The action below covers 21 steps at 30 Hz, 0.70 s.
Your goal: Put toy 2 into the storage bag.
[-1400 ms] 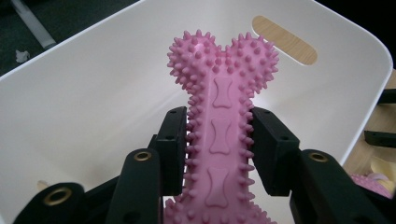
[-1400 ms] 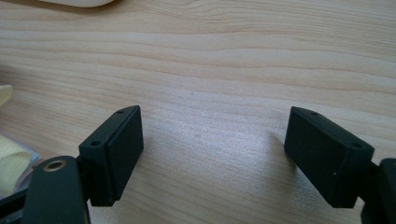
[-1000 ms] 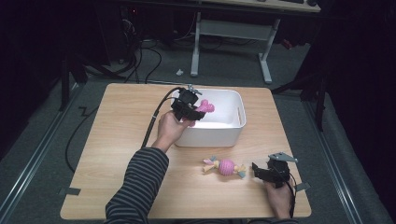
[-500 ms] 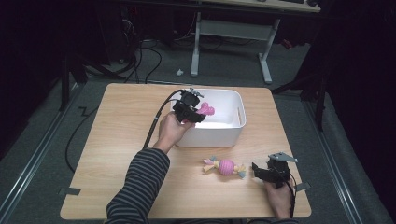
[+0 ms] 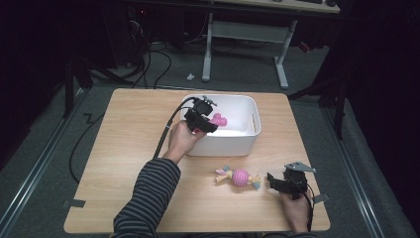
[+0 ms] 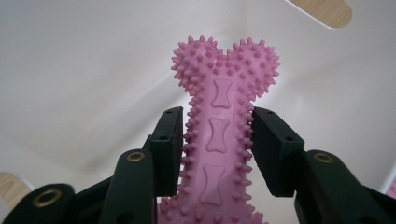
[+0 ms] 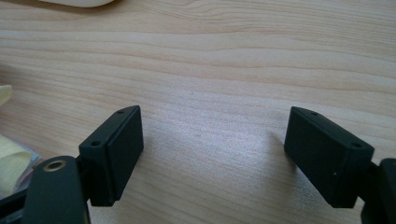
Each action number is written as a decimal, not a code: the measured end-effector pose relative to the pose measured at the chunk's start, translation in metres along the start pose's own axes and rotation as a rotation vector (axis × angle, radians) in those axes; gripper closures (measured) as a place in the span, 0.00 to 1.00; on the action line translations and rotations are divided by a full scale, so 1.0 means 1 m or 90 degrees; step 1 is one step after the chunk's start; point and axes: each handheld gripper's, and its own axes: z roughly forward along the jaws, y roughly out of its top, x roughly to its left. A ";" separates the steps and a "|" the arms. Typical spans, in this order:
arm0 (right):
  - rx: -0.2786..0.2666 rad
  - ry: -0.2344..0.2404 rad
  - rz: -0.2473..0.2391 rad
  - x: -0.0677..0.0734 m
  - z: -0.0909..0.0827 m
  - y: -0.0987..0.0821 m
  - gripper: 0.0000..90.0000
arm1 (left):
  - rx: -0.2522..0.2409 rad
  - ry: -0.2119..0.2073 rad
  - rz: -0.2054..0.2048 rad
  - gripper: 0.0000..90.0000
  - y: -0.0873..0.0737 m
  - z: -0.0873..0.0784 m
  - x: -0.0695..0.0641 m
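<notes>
A pink spiky bone toy point(image 6: 219, 135) stands upright between the jaws of my left gripper point(image 6: 217, 126). The jaws have just been opening, and the pads still touch the nubs on both sides of the shaft. In the high view this left gripper point(image 5: 210, 124) reaches over the near left part of a white bin point(image 5: 247, 141), with the pink bone toy point(image 5: 219, 120) at its tip inside the bin. My right gripper point(image 5: 271, 179) rests open near the table's front right, its jaws pointing at a pink ball toy point(image 5: 239, 177) with yellow and blue ends. Nothing lies between the jaws of the right gripper point(image 7: 212, 140).
The bin's white inner wall point(image 6: 70, 70) lies behind the bone. A yellow end of the ball toy point(image 7: 9, 163) shows at the left edge of the right gripper view. Bare wooden table point(image 5: 124, 148) spreads left of the bin. A black cable point(image 5: 166, 134) trails from the left gripper.
The left gripper and the pink bone have sunk slightly into the bin. The right hand and the ball toy have stayed put.
</notes>
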 end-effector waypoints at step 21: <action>0.000 0.001 -0.001 0.000 0.000 0.000 0.22 | -0.103 0.016 -0.009 0.45 -0.014 -0.062 0.003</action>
